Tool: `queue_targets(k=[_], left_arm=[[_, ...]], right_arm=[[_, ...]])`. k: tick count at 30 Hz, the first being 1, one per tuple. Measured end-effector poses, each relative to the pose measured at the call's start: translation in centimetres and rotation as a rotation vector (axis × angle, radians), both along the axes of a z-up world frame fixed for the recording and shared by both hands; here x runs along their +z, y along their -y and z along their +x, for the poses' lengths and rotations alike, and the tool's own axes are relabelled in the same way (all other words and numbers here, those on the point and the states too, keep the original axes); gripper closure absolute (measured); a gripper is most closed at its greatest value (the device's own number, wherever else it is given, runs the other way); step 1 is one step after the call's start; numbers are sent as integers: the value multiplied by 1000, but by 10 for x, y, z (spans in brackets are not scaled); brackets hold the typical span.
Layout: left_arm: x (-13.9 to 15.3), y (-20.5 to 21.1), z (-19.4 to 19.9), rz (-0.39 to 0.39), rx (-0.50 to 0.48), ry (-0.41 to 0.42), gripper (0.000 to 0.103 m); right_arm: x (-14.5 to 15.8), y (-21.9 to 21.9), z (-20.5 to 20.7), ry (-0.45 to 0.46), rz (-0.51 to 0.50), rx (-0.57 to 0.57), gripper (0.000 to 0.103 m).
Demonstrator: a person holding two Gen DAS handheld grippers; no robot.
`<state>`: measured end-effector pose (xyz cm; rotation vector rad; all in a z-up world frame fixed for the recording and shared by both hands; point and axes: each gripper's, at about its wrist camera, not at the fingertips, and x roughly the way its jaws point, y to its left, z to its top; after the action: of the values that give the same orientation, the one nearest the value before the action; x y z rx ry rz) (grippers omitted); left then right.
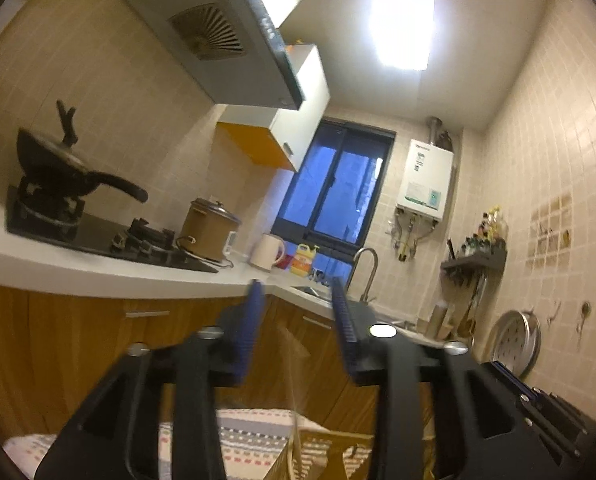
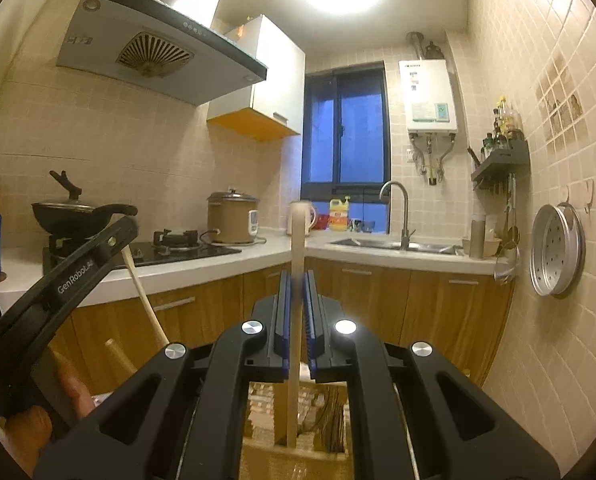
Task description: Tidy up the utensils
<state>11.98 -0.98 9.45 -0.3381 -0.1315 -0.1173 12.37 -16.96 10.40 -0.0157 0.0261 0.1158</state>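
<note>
In the right wrist view my right gripper (image 2: 297, 280) is shut on a long wooden utensil (image 2: 297, 240), held upright, its lower end reaching down into a woven organizer basket (image 2: 298, 456) below. Another wooden utensil (image 2: 144, 296) leans at the left beside the left gripper's black body (image 2: 70, 276), with a further wooden handle (image 2: 120, 358) under it. In the left wrist view my left gripper (image 1: 294, 292) is open and empty, raised and pointing at the kitchen counter. The basket (image 1: 326, 452) shows at the bottom on a patterned cloth (image 1: 250, 432).
White counter (image 2: 258, 252) with gas hob, black wok (image 2: 78, 212), brown rice cooker (image 2: 232, 216), kettle and yellow bottle. Sink and faucet (image 2: 402, 216) at the back right. Wooden cabinets below. Steamer tray (image 2: 558, 252) and spice shelf on the right wall. Range hood overhead.
</note>
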Motion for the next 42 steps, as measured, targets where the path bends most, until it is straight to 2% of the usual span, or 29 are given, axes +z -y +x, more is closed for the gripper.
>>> queue_targets(k=[3,4,5,11,13,16,20,24,26,28,30,34,38,42], left_arm=[[4,-2,-16,30,-22,-7,61],[5,-4,-22,40,-25,-9,60],[6,-5,-26,44,-28,-10,59],[4,-12,-63,75,-51,-35,54],[-1,-15,-75,70,-68,-57,53],[-9,-18,-91,66,-91,-91,40],[-28,-16,-111,103,-54,-114,29],[-51,-15,-119,121,-47,-175,25],[-63,-15,-120,135,-27,-206,22],[-69,-16,-120,144,4,-226,19],[-73,-18,-120,153,37,-229,18],[-80,-18,-122,171,99,-207,12],[-78,-12,-122,209,97,-200,10],[-81,-1,-128,263,135,-145,8]], right_arm=[[0,3,-14,-21,10,-11,76],[0,4,-20,-21,15,-19,64],[0,6,-28,-19,20,-29,57],[-5,13,-65,-52,33,-47,56],[-9,15,-78,-64,35,-59,51],[-18,19,-93,-90,43,-77,46],[-35,23,-107,-128,53,-107,42],[-57,28,-114,-181,81,-133,41],[-65,28,-117,-191,70,-145,40],[-72,24,-119,-182,36,-167,34],[-77,23,-121,-165,22,-197,31],[-84,29,-121,-164,66,-227,29],[-85,36,-122,-149,68,-258,27],[-86,39,-119,-146,72,-280,25]])
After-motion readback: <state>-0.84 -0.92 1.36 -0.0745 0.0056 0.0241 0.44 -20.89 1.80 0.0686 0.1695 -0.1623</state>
